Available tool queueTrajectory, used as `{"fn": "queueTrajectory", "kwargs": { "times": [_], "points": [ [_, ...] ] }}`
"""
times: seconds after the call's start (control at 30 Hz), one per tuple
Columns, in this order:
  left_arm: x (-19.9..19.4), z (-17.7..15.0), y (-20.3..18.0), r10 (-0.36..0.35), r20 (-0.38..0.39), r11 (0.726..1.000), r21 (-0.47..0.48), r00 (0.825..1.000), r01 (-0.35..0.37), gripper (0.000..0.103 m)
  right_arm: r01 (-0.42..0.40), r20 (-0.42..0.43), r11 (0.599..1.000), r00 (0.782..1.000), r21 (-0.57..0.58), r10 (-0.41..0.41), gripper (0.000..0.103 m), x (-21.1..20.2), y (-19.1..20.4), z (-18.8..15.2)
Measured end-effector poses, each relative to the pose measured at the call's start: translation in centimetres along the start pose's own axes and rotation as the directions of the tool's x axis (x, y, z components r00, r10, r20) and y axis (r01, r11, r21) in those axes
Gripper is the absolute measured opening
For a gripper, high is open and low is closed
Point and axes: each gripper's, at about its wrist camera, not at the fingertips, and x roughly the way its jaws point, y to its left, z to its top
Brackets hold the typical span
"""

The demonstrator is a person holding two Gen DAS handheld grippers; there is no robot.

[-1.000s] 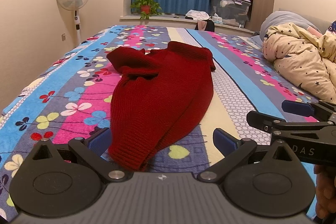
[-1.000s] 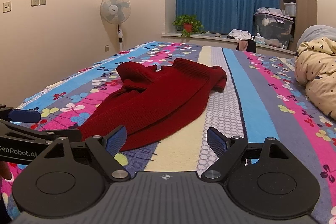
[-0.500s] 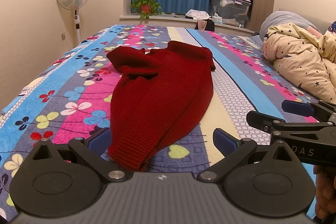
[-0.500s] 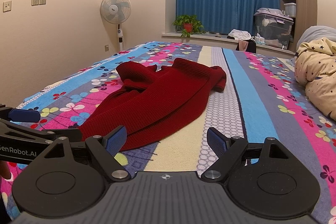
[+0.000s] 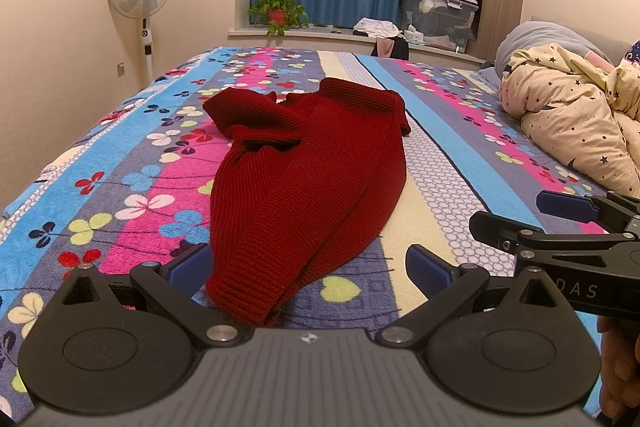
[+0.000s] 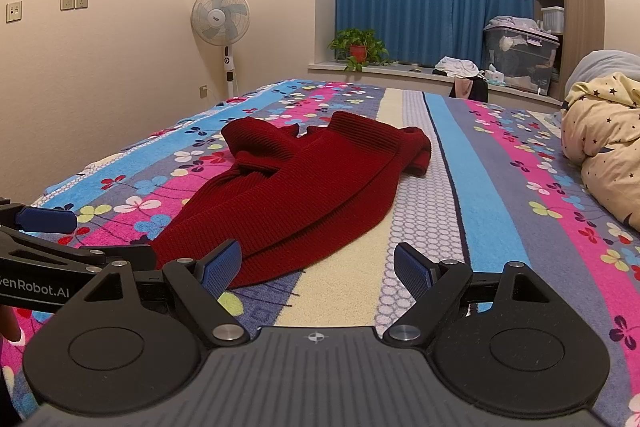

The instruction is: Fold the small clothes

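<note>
We hold the left hand-held gripper [image 5: 308, 267] low over the near edge of the bed [image 5: 440, 163], its blue pads spread wide with nothing between them. The red knit sweater [image 5: 308, 179] lies rumpled along the flowered bedspread, its ribbed hem reaching in between those pads, apparently just short of the left one. Our right hand-held gripper [image 6: 318, 267] sits just beside, equally spread and empty, the sweater ahead and to its left. A star-print quilt [image 5: 576, 119] is bunched at the right.
</note>
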Motion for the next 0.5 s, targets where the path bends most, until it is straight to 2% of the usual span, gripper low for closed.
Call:
{"fn": "queueTrajectory", "kwargs": {
  "times": [0.27, 0.37, 0.5],
  "points": [
    [0.1, 0.0, 0.1, 0.000, -0.001, 1.000, 0.000, 1.000, 0.000, 0.102, 0.000, 0.005, 1.000, 1.000, 0.016, -0.001, 0.085, -0.2, 0.0, 0.2],
    [0.1, 0.0, 0.0, 0.004, 0.002, 1.000, 0.003, 1.000, -0.004, 0.102, 0.034, -0.003, 0.999, 0.999, 0.008, -0.034, 0.085, -0.2, -0.2, 0.3],
    [0.2, 0.4, 0.4, 0.030, 0.025, 1.000, 0.008, 0.999, -0.030, 0.102, 0.133, -0.008, 0.991, 0.991, -0.008, -0.133, 0.085, 0.0, -1.1, 0.5]
  ]
}}
